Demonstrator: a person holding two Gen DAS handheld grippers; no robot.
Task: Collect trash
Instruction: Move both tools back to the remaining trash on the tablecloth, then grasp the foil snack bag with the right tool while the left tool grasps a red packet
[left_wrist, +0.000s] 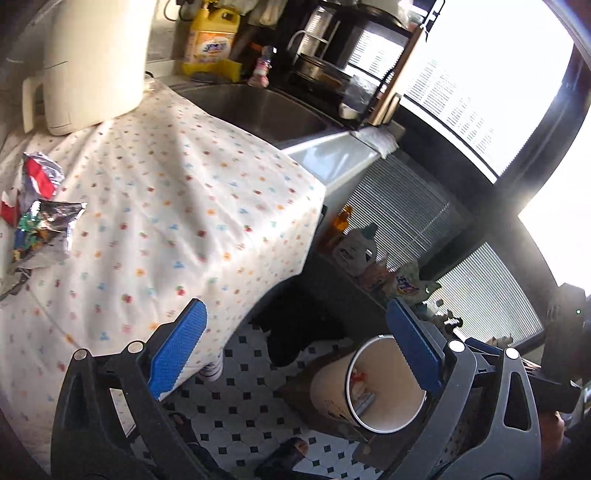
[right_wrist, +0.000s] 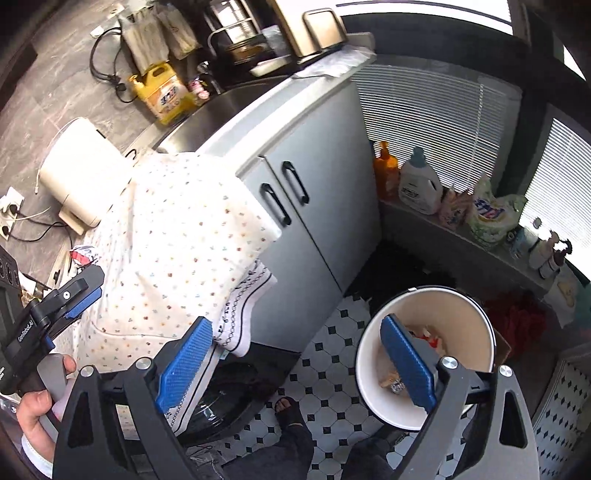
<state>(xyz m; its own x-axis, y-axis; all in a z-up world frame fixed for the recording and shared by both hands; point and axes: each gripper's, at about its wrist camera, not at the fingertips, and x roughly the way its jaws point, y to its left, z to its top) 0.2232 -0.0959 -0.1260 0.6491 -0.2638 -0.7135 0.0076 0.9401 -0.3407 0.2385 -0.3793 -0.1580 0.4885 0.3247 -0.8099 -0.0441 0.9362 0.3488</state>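
Note:
A white trash bin (left_wrist: 384, 391) stands on the tiled floor with several scraps inside; it also shows in the right wrist view (right_wrist: 424, 362). Crumpled wrappers lie on the patterned tablecloth at the far left: a red and silver one (left_wrist: 40, 175) and a foil snack bag (left_wrist: 46, 229). My left gripper (left_wrist: 295, 350) is open and empty, held past the table edge above the floor. My right gripper (right_wrist: 299, 365) is open and empty, its right finger in front of the bin's mouth. The left gripper also shows in the right wrist view (right_wrist: 79, 299). A wrapper (right_wrist: 82, 254) shows beyond it.
A white kettle (left_wrist: 88, 62) stands on the table's far end, next to a steel sink (left_wrist: 258, 107) and a yellow detergent jug (left_wrist: 214, 40). Grey cabinet doors (right_wrist: 295, 206) are below. Bottles (right_wrist: 421, 184) line the window ledge. My sandalled foot (right_wrist: 288, 410) is on the floor.

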